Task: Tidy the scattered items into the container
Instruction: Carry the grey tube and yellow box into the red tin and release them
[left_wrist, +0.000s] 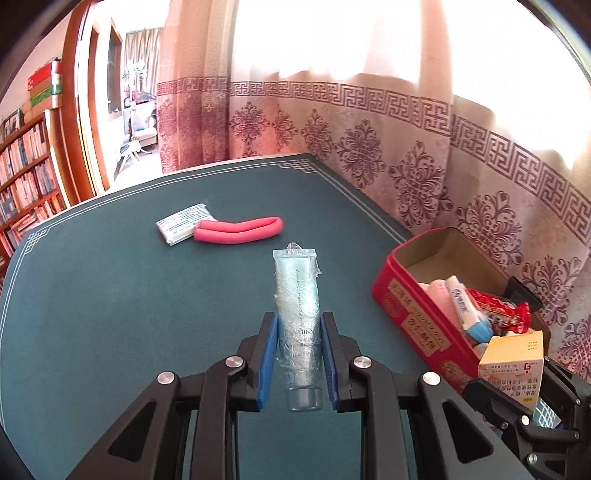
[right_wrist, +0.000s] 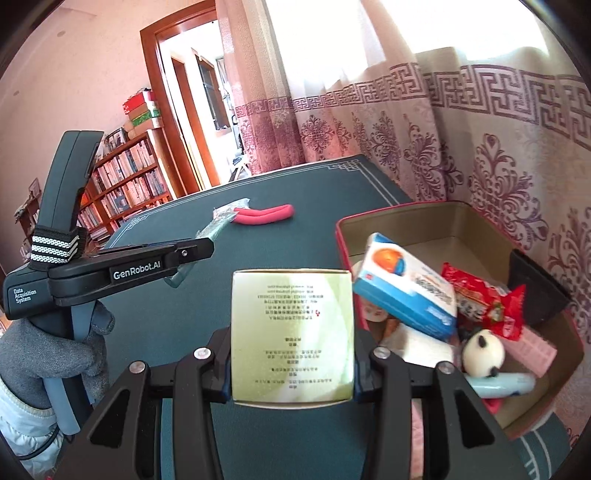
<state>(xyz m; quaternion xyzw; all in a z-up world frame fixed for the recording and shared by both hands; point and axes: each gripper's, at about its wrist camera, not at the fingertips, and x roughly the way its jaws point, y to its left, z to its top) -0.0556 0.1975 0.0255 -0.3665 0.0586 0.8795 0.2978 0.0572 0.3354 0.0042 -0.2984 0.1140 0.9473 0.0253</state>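
While both grippers held items over the green felt table (left_wrist: 110, 314):
Left gripper (left_wrist: 299, 354): blue pads pinched a clear, crinkly plastic-wrapped tube (left_wrist: 298, 314), cap near, long axis pointing far.
Right gripper (right_wrist: 291, 365): clamped a flat, square-faced cardboard box (right_wrist: 291, 332), just left of the tin.
Tin (right_wrist: 406, 221): red, rectangular, on the right, holding packets.
Foam roll (left_wrist: 240, 230): pink, bent, far.

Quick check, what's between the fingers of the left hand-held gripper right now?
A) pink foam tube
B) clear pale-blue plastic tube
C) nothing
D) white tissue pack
B: in the left wrist view the clear pale-blue plastic tube sits between the blue pads of the left hand-held gripper, while the pink foam tube and white tissue pack lie farther off on the green table mat.
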